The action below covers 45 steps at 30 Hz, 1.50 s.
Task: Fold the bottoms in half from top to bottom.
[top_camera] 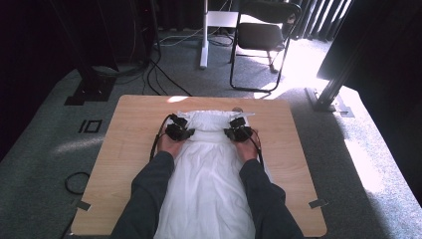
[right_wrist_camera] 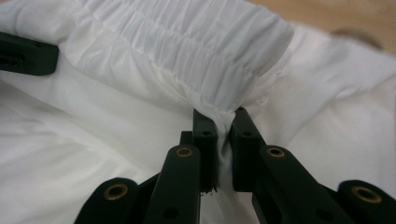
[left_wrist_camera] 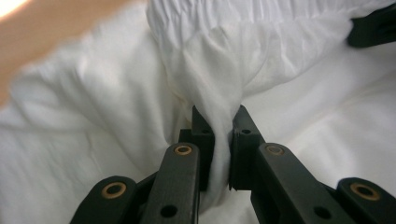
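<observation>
- Lying flat along the middle of the pale wooden desk (top_camera: 134,149): a white, soft cotton garment with a gathered elastic band (top_camera: 211,174), far end bunched up just ahead of both hands.
- Left gripper (top_camera: 180,132) clamped narrow on a pinch of white cloth (left_wrist_camera: 219,116); fabric squeezed between the jaws and rising in a twisted peak straight ahead of them.
- Right gripper (top_camera: 238,132) likewise closed tight on the garment, biting right at the lower edge of the ruched elastic band (right_wrist_camera: 196,51), band running off ahead and to the left of its jaws.
- Other gripper's black tip visible far off at the upper edge in each gripper view, so both grips sitting on the same end of the cloth, well apart.
- Likely step, judged from the pose: carrying this banded end over as a fold, or pulling it taut to smooth.
- To do it well: keep both pinches firm, lift evenly, move both hands in parallel so the band stays straight between them.
- Worth watching: left pinch looks thick and twisted, probably several layers caught; risk of a skewed crease on that side.
- Right pinch thin, near the seam; risk of slipping under a hard tug, so pull gently.
- Keep the lower length of the garment, under the forearms, lying still on the desk.
</observation>
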Each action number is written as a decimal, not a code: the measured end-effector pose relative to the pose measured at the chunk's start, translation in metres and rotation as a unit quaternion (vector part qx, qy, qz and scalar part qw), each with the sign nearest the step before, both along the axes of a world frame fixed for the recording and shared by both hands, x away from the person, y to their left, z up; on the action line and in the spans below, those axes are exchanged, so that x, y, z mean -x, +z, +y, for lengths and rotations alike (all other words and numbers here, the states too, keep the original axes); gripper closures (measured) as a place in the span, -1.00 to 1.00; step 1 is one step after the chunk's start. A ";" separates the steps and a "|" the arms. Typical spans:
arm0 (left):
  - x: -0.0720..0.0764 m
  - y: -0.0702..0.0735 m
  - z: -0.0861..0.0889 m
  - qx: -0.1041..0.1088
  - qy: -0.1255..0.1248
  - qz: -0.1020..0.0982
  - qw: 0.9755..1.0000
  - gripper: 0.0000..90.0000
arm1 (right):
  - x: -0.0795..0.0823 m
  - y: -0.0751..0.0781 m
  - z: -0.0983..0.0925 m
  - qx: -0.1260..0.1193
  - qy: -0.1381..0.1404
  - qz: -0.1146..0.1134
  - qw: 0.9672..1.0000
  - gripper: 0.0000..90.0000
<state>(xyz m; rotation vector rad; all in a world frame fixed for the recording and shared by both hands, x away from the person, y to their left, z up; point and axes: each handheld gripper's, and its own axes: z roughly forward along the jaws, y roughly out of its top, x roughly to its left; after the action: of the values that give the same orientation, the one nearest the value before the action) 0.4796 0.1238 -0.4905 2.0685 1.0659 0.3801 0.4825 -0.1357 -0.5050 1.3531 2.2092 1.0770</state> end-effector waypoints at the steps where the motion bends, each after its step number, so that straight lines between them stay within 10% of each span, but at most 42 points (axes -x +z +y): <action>1: 0.000 0.000 0.000 0.000 0.000 0.000 1.000 0.88 | 0.000 0.000 0.000 0.000 0.000 0.000 1.000 0.86; 8: 0.060 0.078 0.006 0.052 -0.063 -0.079 0.993 0.88 | 0.044 0.071 -0.023 -0.032 0.038 -0.104 0.993 0.86; 13: 0.098 0.100 0.007 0.062 -0.092 -0.105 0.988 0.88 | 0.077 0.097 -0.032 -0.042 0.060 -0.138 0.988 0.86; 17: 0.135 0.090 0.010 0.074 -0.111 -0.092 0.987 0.87 | 0.112 0.103 -0.038 -0.038 0.089 -0.152 0.984 0.85; 22: 0.176 0.028 0.011 0.069 -0.121 -0.035 0.990 0.86 | 0.154 0.061 -0.040 -0.020 0.122 -0.106 0.987 0.85; 32: 0.165 -0.057 0.010 0.014 -0.092 0.057 0.994 0.86 | 0.172 -0.031 -0.022 0.017 0.125 0.001 0.992 0.85; 45: 0.112 -0.053 0.013 -0.020 -0.096 0.040 0.994 0.85 | 0.138 -0.044 -0.006 0.024 0.090 0.008 0.996 0.83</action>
<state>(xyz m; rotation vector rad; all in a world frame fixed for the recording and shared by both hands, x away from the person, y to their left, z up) 0.3679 0.1367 -0.5440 2.2145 0.9014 0.2256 0.3447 -0.1418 -0.5491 1.1652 2.3894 1.0688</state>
